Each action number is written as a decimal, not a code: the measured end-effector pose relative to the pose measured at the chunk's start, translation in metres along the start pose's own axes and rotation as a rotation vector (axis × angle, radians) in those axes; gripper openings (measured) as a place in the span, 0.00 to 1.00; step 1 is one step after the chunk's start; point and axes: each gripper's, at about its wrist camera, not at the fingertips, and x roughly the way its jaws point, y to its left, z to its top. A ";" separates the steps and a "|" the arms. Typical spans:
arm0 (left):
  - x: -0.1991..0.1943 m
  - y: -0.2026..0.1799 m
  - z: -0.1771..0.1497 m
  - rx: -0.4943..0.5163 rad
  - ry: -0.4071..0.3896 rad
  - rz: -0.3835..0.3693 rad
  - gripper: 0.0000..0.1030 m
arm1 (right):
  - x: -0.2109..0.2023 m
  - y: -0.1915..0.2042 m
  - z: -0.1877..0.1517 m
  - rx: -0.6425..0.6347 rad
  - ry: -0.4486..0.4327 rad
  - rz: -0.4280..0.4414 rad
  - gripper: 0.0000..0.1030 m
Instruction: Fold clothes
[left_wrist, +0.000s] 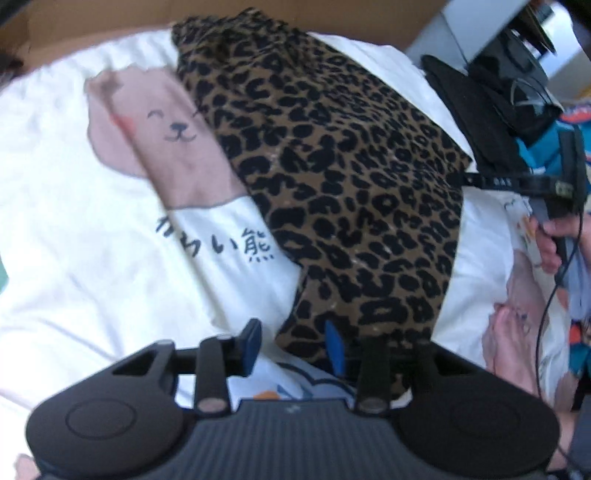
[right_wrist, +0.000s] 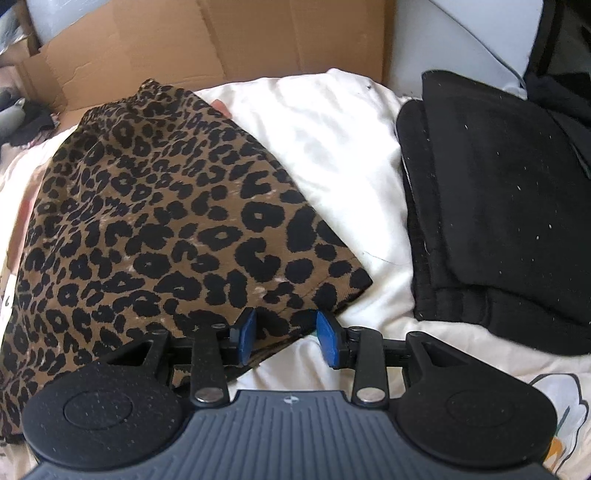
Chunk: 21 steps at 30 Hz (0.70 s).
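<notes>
Blue-padded right hand-held gripper (right_wrist: 285, 334) is gaping wide at the near hem of the leopard-print garment (right_wrist: 155, 221), lying on the white bedding (right_wrist: 332, 147) beside folded black clothes (right_wrist: 491, 206); closing now risks snagging bedding too.

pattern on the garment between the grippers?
Leopard print, black spots on brown. The garment shows best in the right wrist view.

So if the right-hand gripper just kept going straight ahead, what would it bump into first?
Most likely the leopard-print garment: its near edge already lies between the open fingers of the right gripper. Depth is hard to judge here.
</notes>
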 end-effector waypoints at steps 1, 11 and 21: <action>0.004 0.003 0.000 -0.018 0.002 -0.021 0.39 | 0.000 -0.001 0.000 0.000 0.001 0.001 0.43; 0.010 0.033 -0.012 -0.222 -0.011 -0.181 0.15 | 0.001 -0.003 0.000 -0.011 -0.002 0.017 0.44; 0.015 0.055 -0.025 -0.413 -0.063 -0.321 0.39 | 0.001 -0.004 -0.001 -0.012 0.001 0.025 0.44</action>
